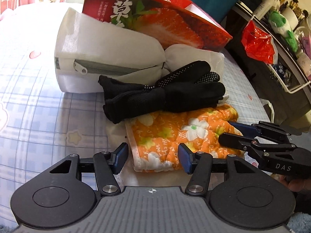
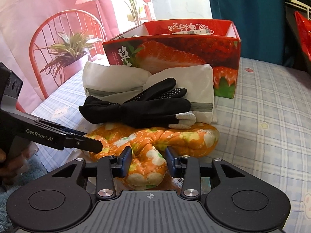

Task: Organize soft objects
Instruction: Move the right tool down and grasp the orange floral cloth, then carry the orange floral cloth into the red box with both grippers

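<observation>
An orange flowered oven mitt lies on the checked bedsheet, also in the right wrist view. Black gloves lie on its far side, also in the right wrist view, against a white mesh zip bag. Behind stands a red strawberry box. My left gripper is open, its fingers on either side of the mitt's near edge. My right gripper is partly closed, with a bunched fold of the mitt between its pads; it shows from the side in the left wrist view.
A checked bedsheet covers the surface. A dark shelf unit with a red plastic bag and toiletries stands at the right. A printed curtain hangs at the back left. A blue fluffy rug lies below the bed edge.
</observation>
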{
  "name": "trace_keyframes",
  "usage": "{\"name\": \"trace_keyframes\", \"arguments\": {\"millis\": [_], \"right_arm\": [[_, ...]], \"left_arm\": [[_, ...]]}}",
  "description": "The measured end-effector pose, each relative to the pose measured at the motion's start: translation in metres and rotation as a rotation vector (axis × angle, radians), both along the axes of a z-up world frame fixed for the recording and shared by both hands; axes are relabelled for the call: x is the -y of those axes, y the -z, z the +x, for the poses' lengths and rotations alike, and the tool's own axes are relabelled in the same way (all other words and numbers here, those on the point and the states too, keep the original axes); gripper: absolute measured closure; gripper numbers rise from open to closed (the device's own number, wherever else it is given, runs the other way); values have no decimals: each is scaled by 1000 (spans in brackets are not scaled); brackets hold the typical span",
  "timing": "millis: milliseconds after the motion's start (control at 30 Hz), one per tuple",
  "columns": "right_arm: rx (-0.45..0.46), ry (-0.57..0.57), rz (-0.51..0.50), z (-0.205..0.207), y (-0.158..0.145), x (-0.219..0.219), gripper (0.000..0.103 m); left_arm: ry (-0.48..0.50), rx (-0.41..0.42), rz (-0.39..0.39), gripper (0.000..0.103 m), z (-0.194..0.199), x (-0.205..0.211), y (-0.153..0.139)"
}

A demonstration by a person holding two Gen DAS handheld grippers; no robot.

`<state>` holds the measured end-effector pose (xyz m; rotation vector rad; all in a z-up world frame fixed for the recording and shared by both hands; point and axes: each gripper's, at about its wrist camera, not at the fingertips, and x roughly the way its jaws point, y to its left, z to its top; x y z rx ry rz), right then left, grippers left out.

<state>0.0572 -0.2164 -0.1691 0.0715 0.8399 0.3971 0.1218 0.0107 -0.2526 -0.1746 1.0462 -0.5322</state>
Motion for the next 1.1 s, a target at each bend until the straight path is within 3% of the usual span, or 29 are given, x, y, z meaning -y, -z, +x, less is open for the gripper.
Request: {"name": "trace_keyframes", "arguments": {"millis": [133, 200, 233, 367, 567, 1100], "right_arm": [[5, 6, 14, 2, 2, 1, 70], [7, 9, 14, 4, 3, 0, 72], [7, 9, 13, 4, 3, 0, 73], [5, -1, 27, 5, 0, 1, 79], [51, -21, 57, 5, -19, 7, 82], [263, -53, 121, 6, -108, 22, 83]], "left_arm": [[-13, -13, -22, 45, 4, 0, 4], [-7, -3, -19, 59, 4, 1, 3], [-8, 8, -2, 77, 4, 2, 2], [-30, 25, -25, 90, 5, -5, -3], [-14, 89, -54, 92, -1, -9, -26], [-7, 274, -177, 93, -15, -14, -111]]}}
